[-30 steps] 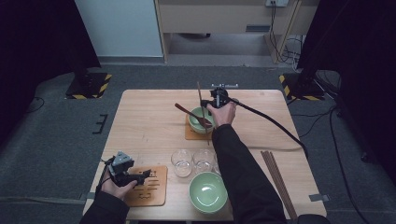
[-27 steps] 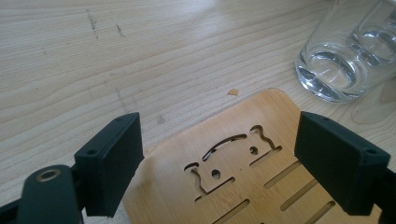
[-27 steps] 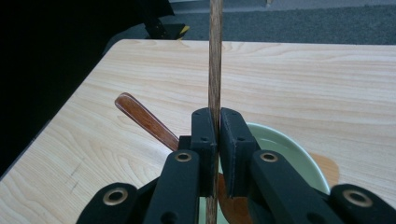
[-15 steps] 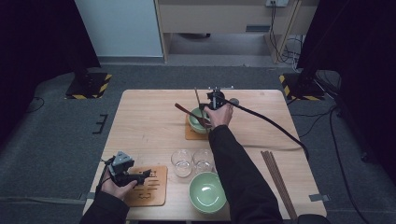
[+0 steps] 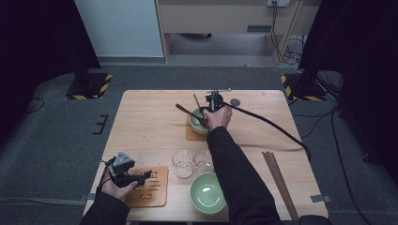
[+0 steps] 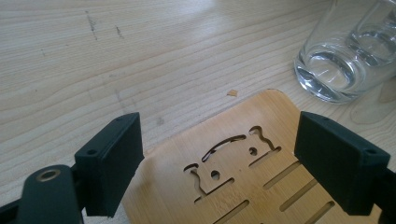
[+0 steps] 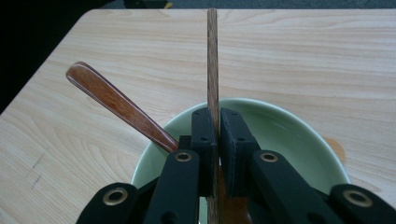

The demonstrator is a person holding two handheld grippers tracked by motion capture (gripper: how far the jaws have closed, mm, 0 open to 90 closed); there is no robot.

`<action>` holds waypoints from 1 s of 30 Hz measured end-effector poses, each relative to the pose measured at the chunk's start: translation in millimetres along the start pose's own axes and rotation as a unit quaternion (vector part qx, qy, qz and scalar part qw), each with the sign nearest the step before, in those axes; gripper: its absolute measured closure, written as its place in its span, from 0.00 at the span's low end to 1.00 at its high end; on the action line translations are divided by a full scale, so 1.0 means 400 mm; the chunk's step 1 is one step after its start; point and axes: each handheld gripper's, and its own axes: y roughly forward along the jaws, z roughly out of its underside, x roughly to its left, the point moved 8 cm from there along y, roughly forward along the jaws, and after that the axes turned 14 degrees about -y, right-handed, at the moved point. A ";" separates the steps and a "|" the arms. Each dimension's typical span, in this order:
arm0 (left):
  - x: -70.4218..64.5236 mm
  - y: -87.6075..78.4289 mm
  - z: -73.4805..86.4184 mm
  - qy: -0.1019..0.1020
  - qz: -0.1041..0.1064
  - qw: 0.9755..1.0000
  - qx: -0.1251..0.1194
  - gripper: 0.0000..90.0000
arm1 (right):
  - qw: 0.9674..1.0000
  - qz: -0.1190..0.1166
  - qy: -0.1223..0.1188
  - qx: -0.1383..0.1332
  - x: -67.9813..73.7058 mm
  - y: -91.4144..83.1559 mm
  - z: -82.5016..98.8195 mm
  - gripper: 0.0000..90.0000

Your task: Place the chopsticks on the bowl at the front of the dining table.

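My right gripper (image 7: 218, 116) is shut on a thin wooden chopstick (image 7: 212, 60) that runs straight up between the pads. It hangs over a pale green bowl (image 7: 289, 135), where a brown wooden spoon (image 7: 116, 105) leans out to the left. In the high view this bowl (image 5: 196, 125) sits on a coaster at the far middle of the table, with the right gripper (image 5: 209, 110) above it. My left gripper (image 6: 219, 140) stands open just above a bamboo coaster (image 6: 233, 177) with cut-out slots, at the near left corner (image 5: 148, 175).
Two empty glasses (image 5: 182, 163) (image 5: 203, 161) stand right of the bamboo coaster (image 5: 152, 190), and a second green bowl (image 5: 206, 192) sits near the front edge. Loose chopsticks (image 5: 279, 180) lie at the near right. The right gripper's black cable (image 5: 272, 125) crosses the table's right side.
My right hand has sunk a little toward the bowl with the chopstick in its grip. The left hand has kept still.
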 end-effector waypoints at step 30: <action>-0.001 0.001 0.001 0.002 0.000 1.000 0.001 0.17 | 1.000 0.002 -0.011 -0.019 0.001 -0.018 -0.009 0.74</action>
